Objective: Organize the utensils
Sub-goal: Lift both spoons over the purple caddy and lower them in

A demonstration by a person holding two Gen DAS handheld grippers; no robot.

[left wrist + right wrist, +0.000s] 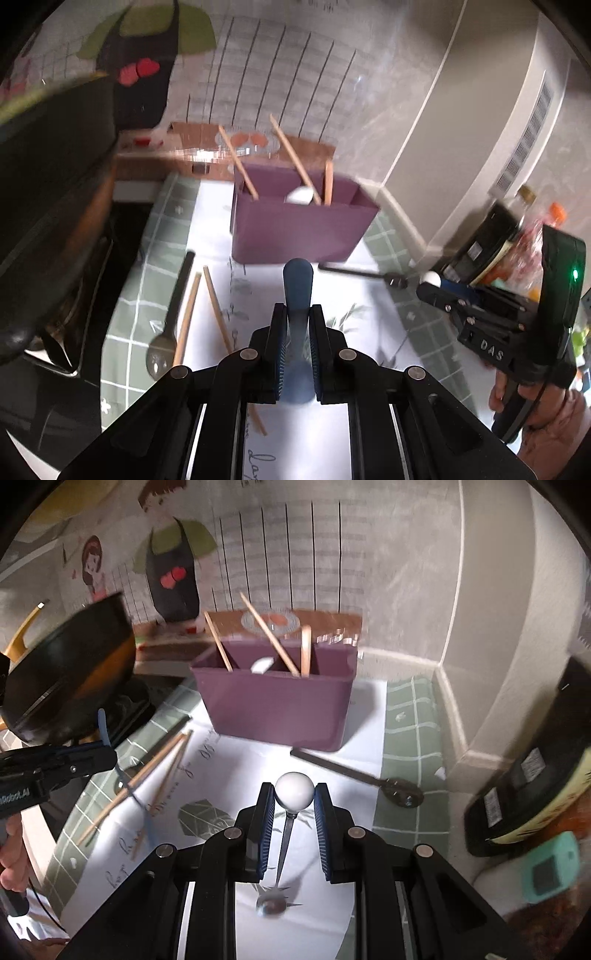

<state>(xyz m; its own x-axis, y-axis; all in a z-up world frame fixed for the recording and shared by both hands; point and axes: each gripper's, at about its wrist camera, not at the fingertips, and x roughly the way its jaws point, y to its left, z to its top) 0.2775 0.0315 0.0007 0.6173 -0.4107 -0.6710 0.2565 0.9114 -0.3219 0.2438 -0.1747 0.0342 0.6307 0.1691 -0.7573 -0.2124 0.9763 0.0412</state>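
A purple divided utensil box (299,225) (277,705) stands at the back of the white mat, holding wooden chopsticks (291,155) (269,635) and a white-handled utensil. My left gripper (298,314) is shut on a blue-handled utensil (297,284), held above the mat in front of the box. My right gripper (294,794) is shut on a white ball-handled spoon (294,792); its bowl (271,904) hangs below. Each gripper shows in the other view, the left (107,755) and the right (421,284).
Loose chopsticks (207,314) (147,775) and a black-handled spoon (173,306) lie left on the mat. Another dark spoon (354,775) (354,271) lies right of the box. A black pan (70,672) sits left; jars and packets (535,775) crowd the right corner.
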